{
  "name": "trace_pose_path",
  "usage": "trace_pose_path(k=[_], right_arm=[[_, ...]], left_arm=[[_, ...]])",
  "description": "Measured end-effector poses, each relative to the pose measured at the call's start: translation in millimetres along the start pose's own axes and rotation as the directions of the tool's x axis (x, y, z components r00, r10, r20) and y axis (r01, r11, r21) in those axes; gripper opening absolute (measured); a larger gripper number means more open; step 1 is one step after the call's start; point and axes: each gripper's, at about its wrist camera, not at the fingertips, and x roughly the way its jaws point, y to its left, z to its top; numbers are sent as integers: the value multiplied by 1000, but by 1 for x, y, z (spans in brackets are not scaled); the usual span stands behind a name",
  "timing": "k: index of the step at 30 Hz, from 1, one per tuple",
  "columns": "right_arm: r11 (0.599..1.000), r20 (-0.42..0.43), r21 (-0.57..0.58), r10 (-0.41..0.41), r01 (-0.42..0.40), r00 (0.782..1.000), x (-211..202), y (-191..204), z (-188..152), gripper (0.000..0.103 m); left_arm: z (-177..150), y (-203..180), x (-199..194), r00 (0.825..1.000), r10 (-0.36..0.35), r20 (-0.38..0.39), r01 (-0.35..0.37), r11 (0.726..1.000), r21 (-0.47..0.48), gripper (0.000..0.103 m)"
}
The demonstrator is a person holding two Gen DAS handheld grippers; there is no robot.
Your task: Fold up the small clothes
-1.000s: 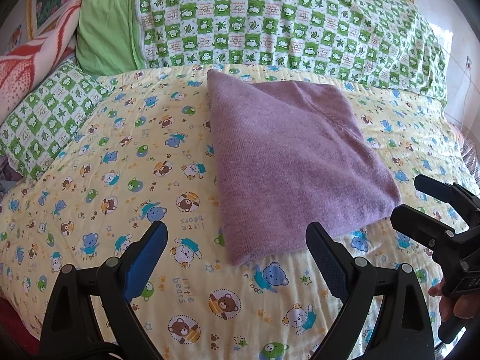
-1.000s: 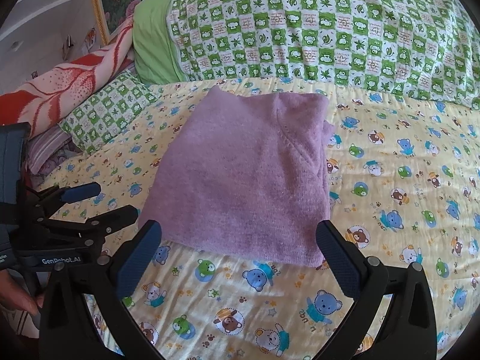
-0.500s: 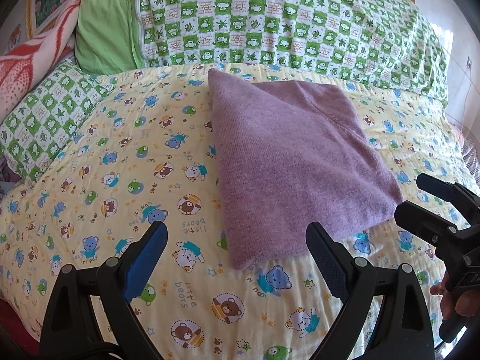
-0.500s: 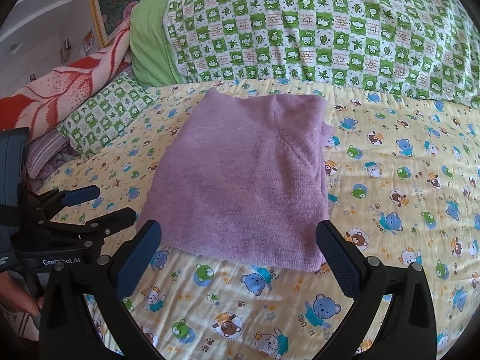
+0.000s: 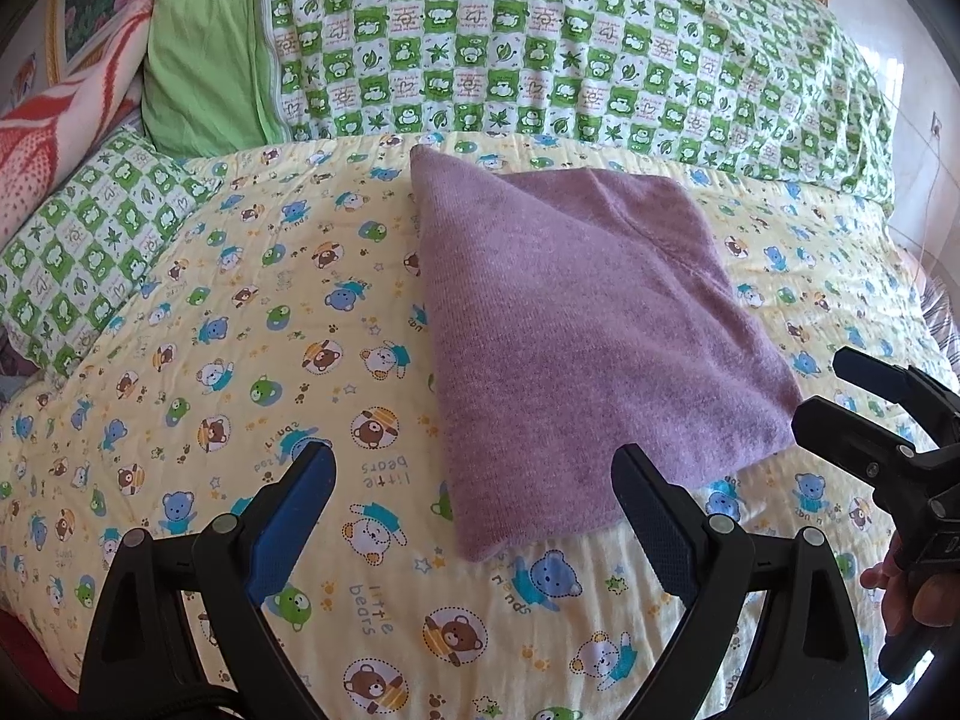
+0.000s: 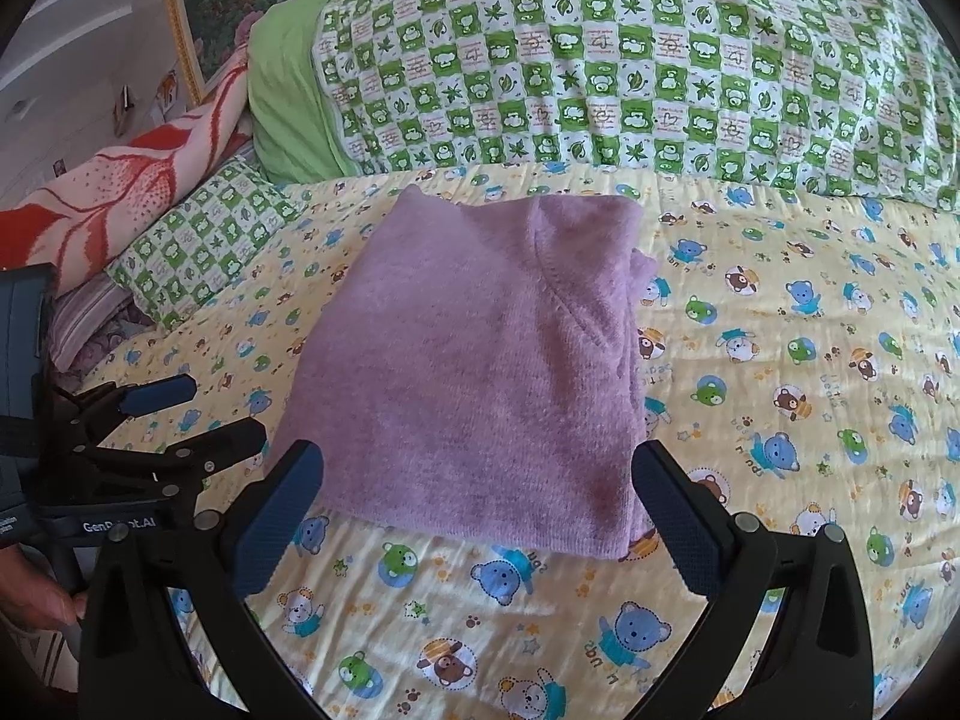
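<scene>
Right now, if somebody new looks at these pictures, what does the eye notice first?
First the folded purple garment, lying flat in the middle of the yellow bear-print quilt. Behind it, a big green checked pillow runs along the head of the bed. Both open grippers, left gripper and right gripper, hang just short of the garment's near edge.

Both tongs slightly farther back
</scene>
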Motion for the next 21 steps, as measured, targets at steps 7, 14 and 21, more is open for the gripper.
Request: trace_pose_path(k=[7,14,21], right_arm=[[1000,5,8,2,-2,1000,1,-3,2,103],[1000,6,11,-2,1,1000,1,-2,2,103],[1000,8,18,-2,2,1000,1,-4,6,103]], left_arm=[[4,-3,2,1000,5,0,-5,1000,3,94],[7,-6,1,1000,4,3,-4,1000,4,94],[10,-8,2,1000,-2,1,2,1000,6,94]])
